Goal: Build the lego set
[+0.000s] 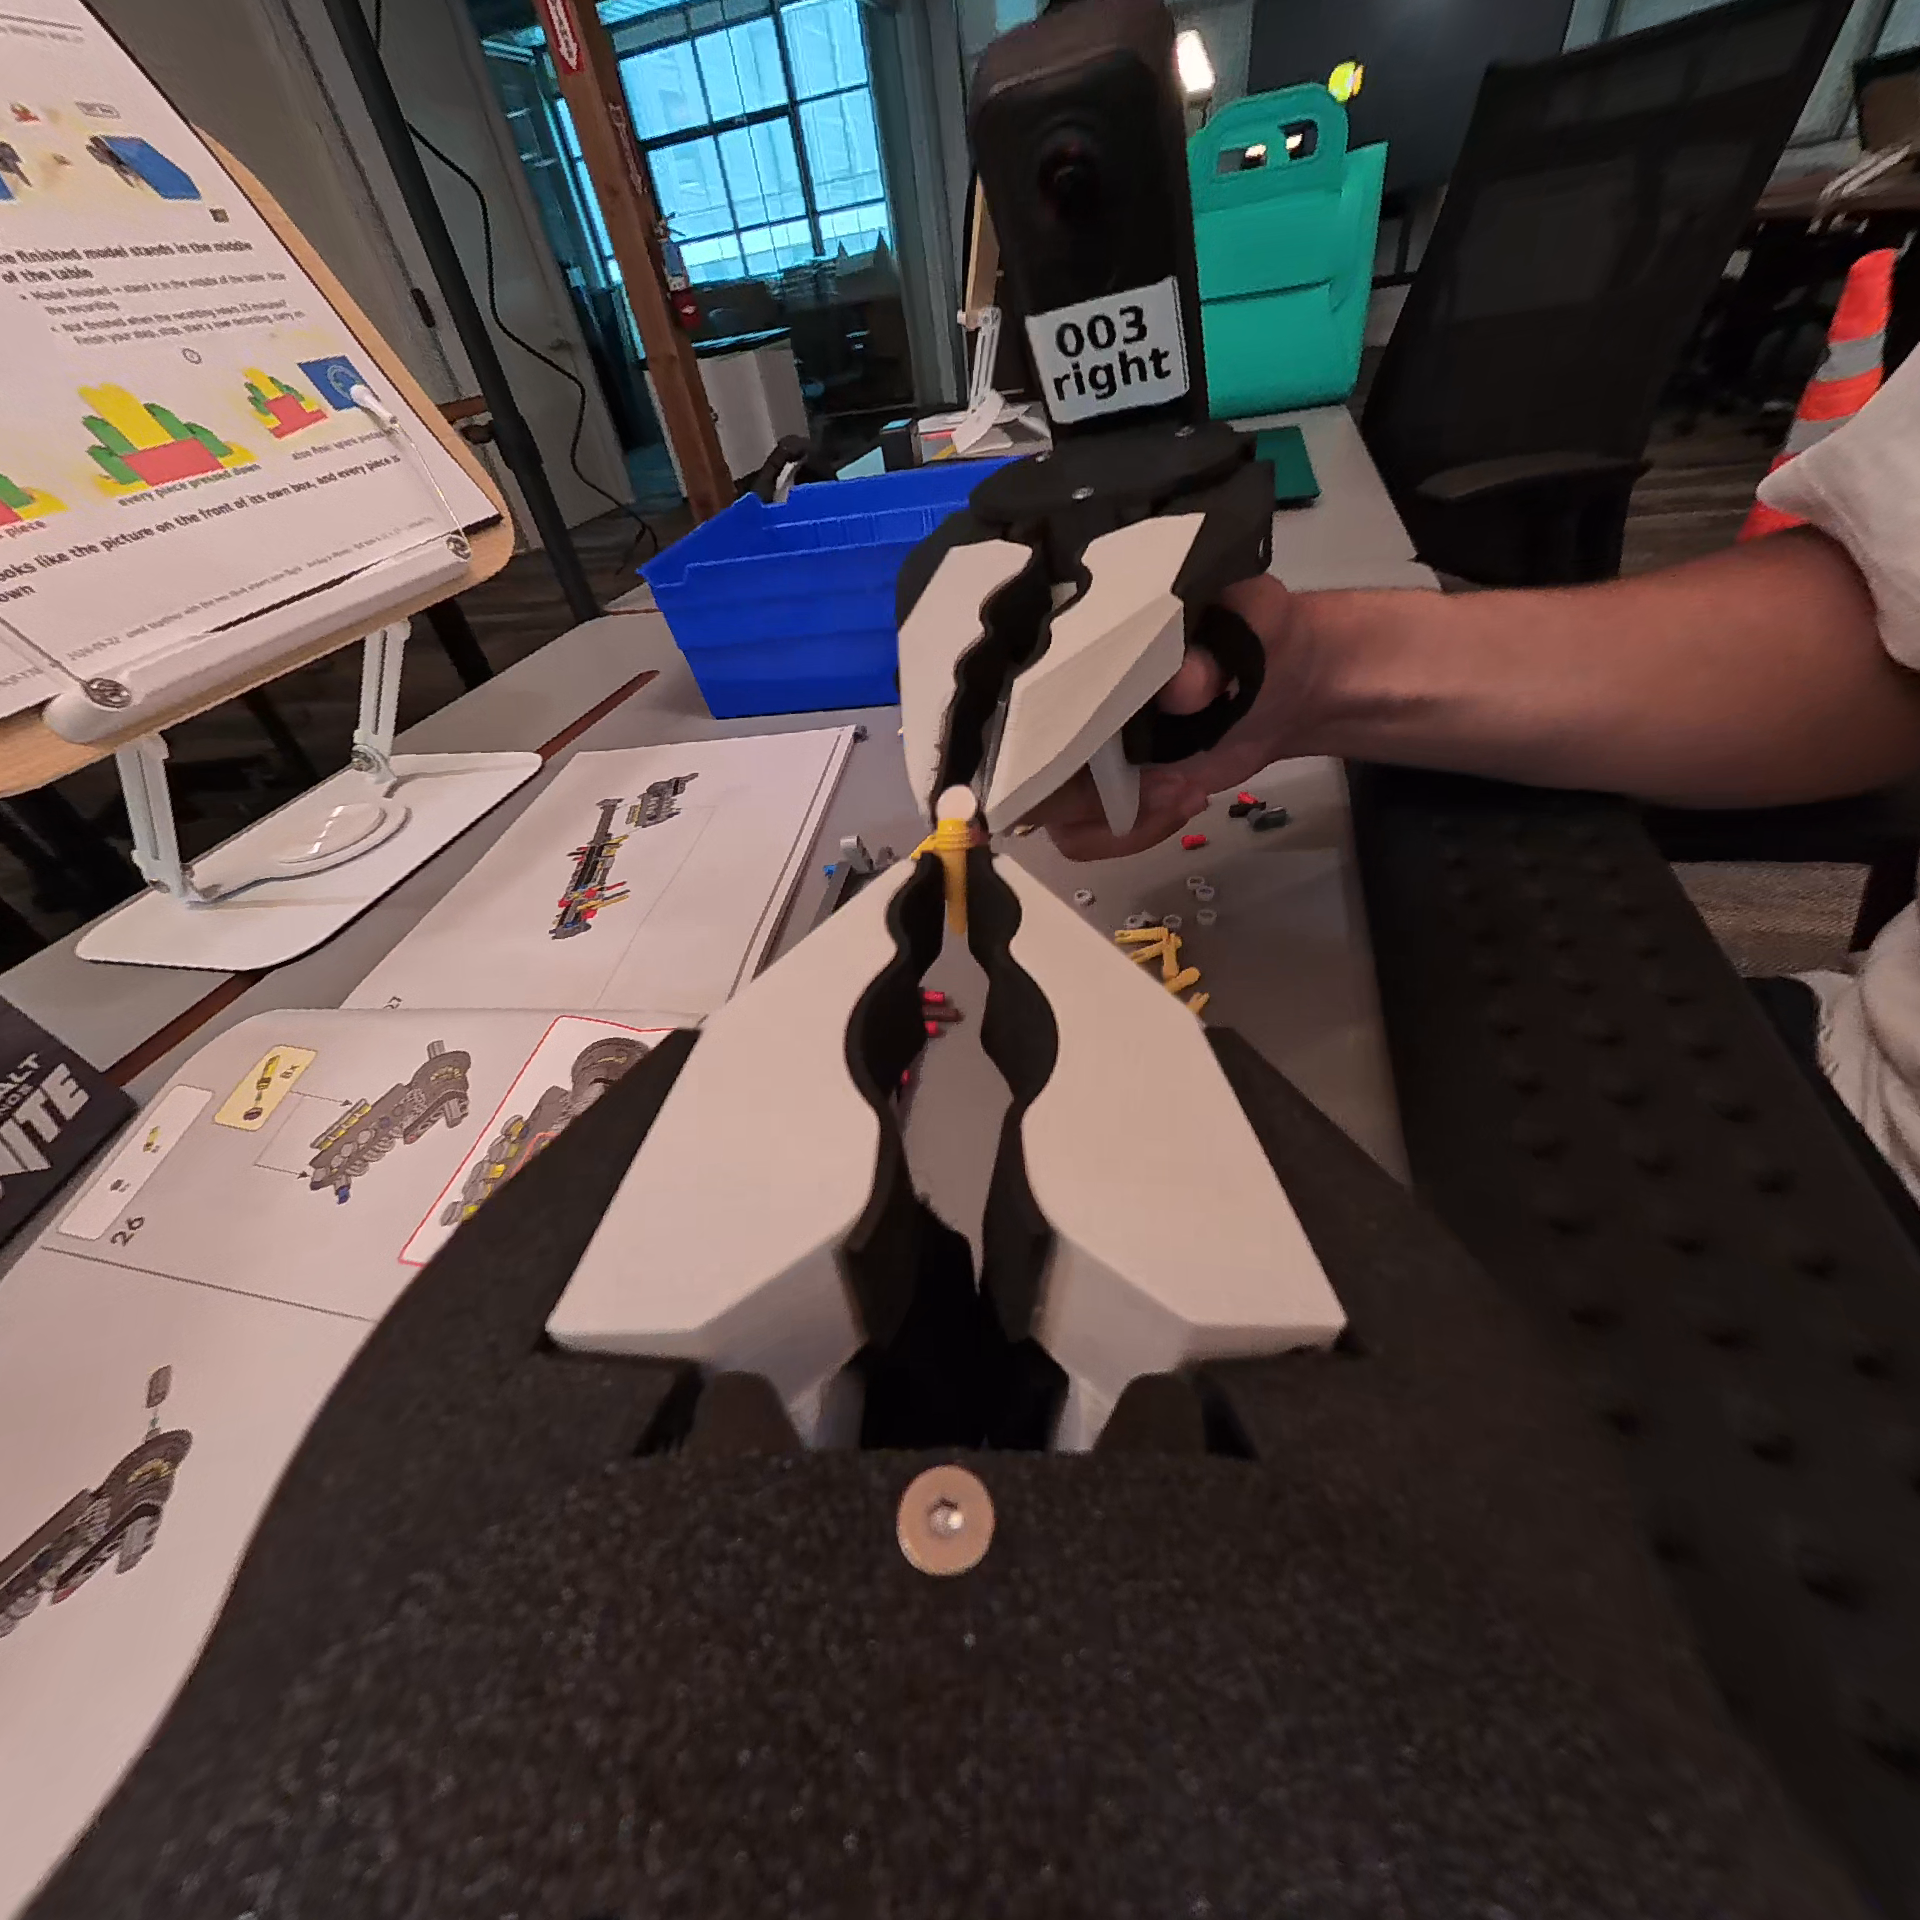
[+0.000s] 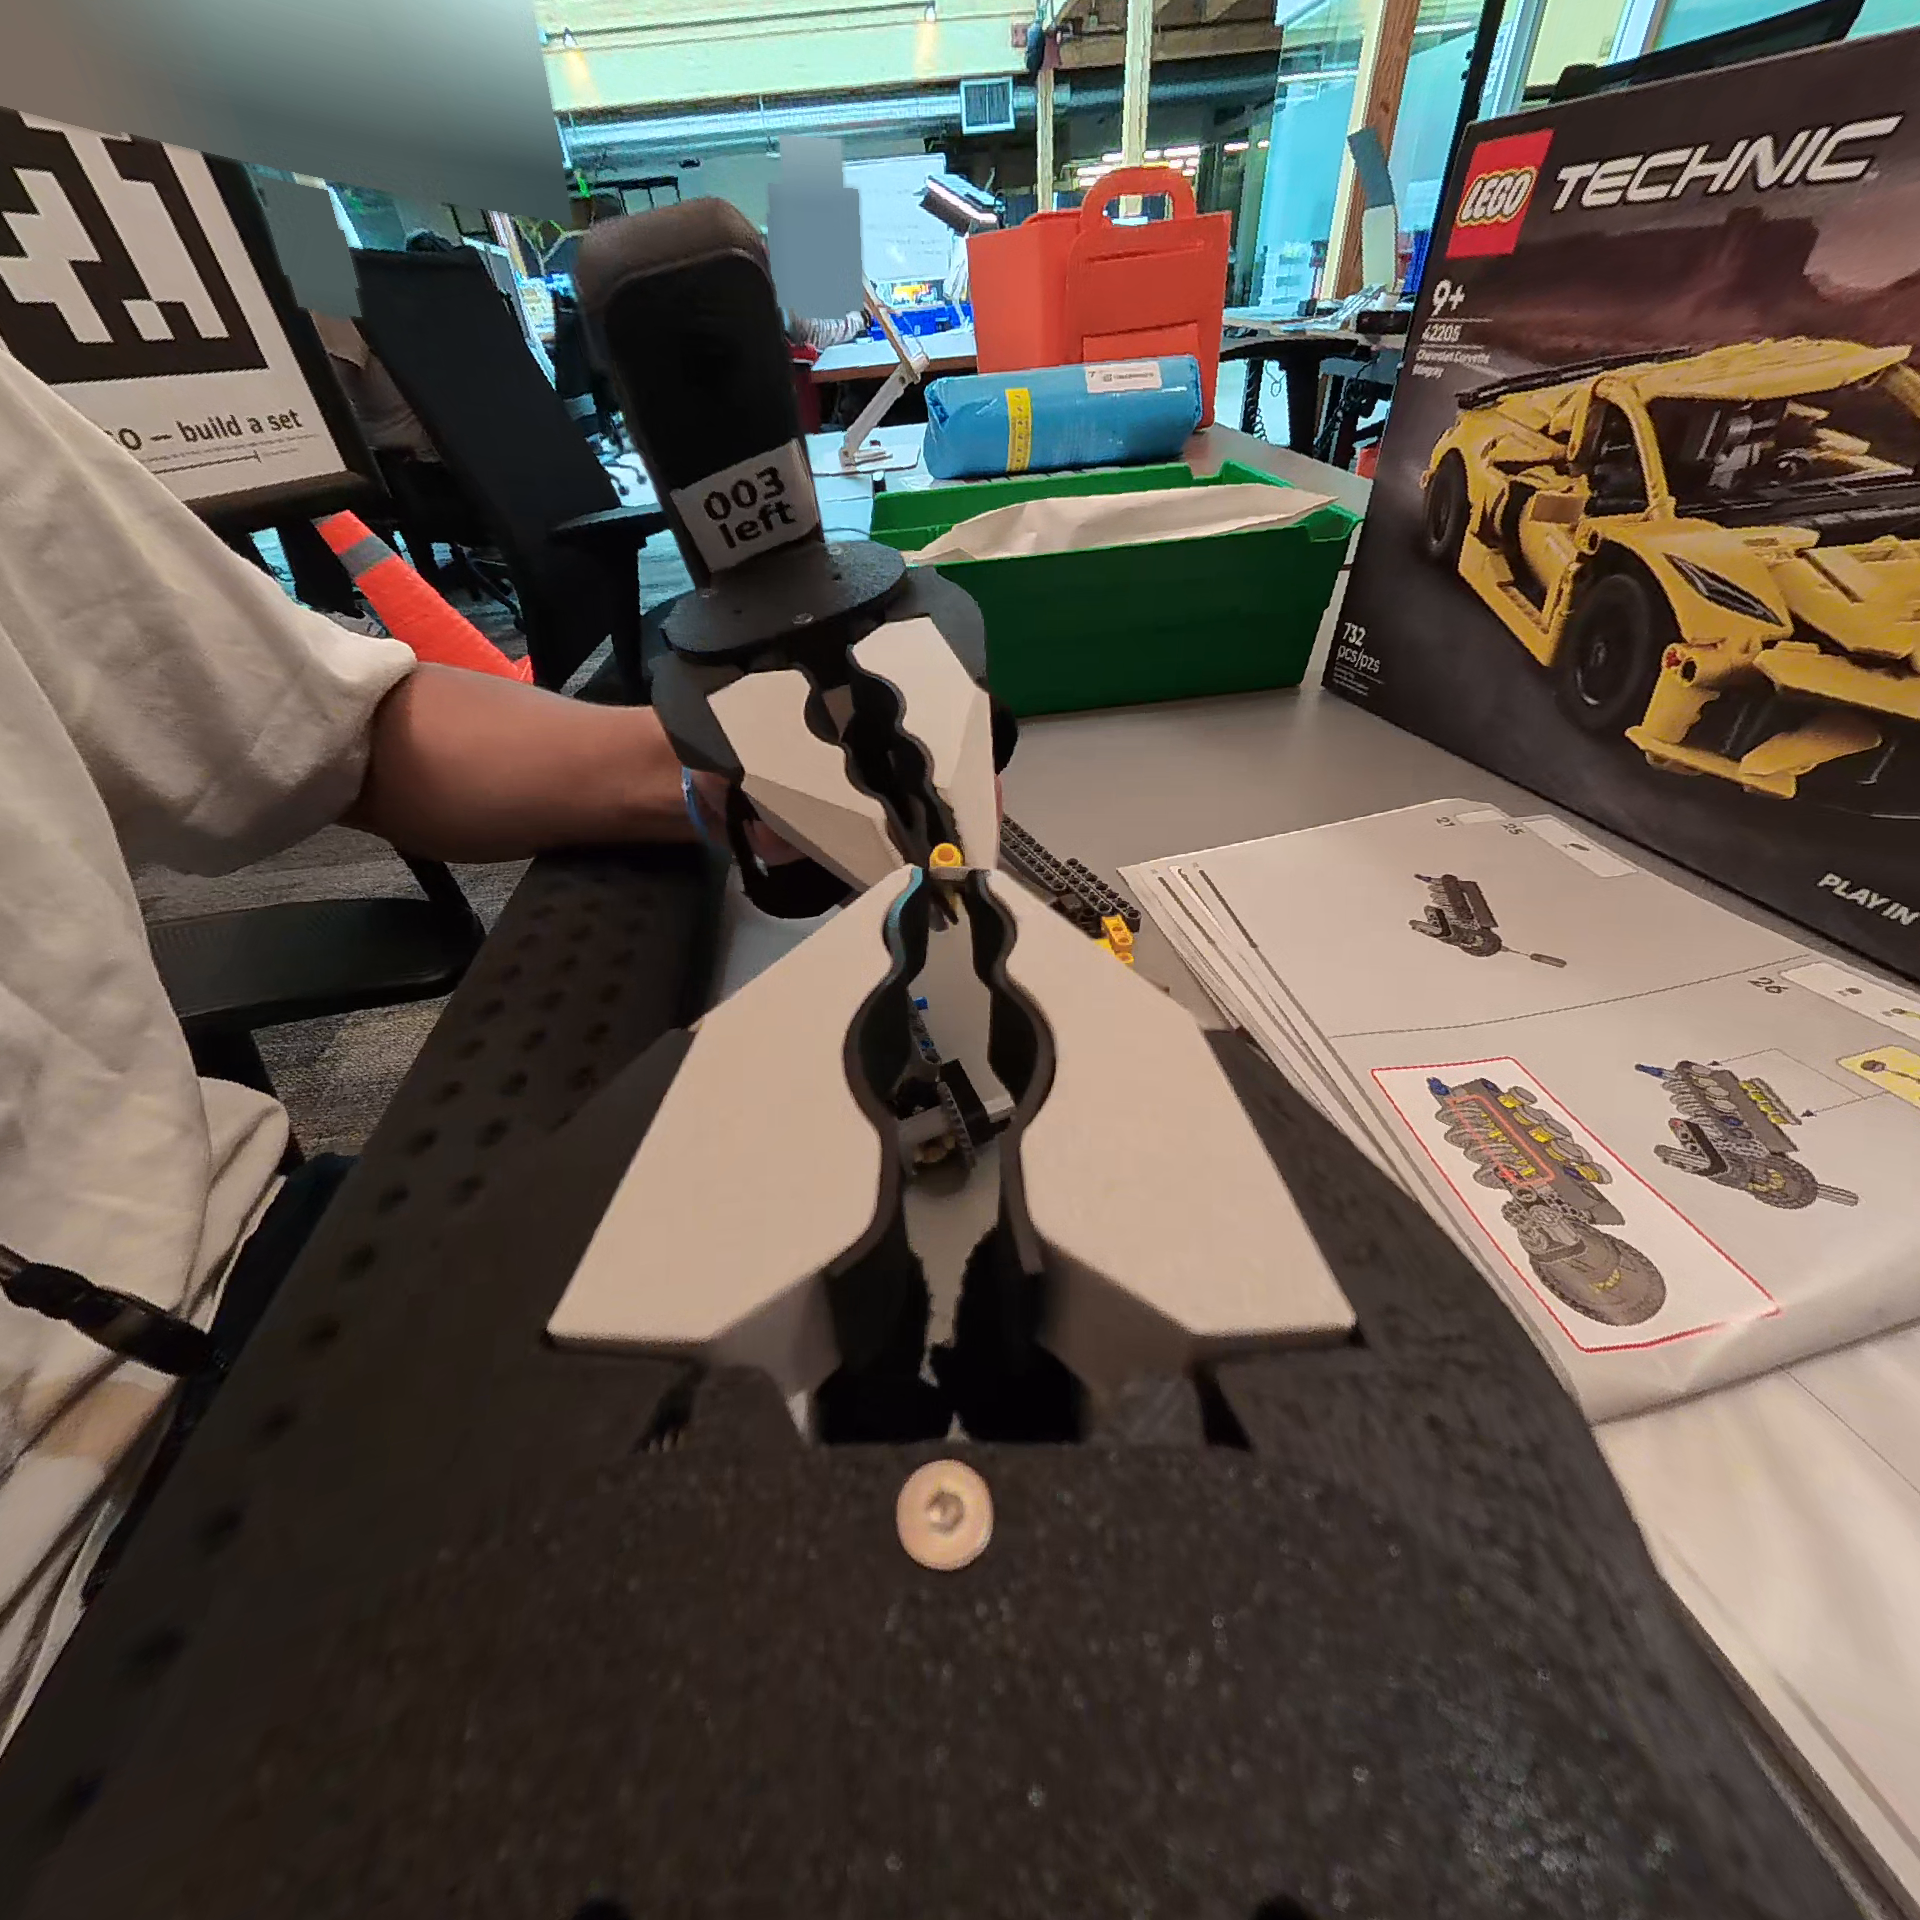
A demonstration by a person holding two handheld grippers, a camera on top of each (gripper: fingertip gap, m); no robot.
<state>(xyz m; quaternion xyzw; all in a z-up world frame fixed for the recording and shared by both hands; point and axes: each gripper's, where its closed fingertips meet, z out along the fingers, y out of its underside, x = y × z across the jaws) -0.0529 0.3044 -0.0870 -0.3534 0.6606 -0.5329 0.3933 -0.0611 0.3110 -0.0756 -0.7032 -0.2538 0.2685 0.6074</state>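
In the left wrist view my left gripper (image 1: 951, 868) is shut on a small yellow connector piece (image 1: 952, 883) and holds it upright above the table. My right gripper (image 1: 968, 795) comes down from above, shut on a pale round piece (image 1: 956, 802) that sits on top of the yellow piece. In the right wrist view my right gripper (image 2: 943, 891) meets the left gripper (image 2: 940, 844) tip to tip, with the yellow piece (image 2: 945, 856) between them. A dark grey partial assembly (image 2: 951, 1112) lies on the table below my right fingers.
Loose yellow pins (image 1: 1164, 956), grey rings (image 1: 1200, 894) and red pieces (image 1: 1247, 805) lie on the grey table (image 1: 1299, 1039). Open instruction booklets (image 1: 312, 1143) (image 2: 1558, 1091), a blue bin (image 1: 790, 592), a green bin (image 2: 1143, 613), the set's box (image 2: 1662, 468) and a document stand (image 1: 208, 416) surround the work area. Both grippers' tips are close together, under 4 cm apart.
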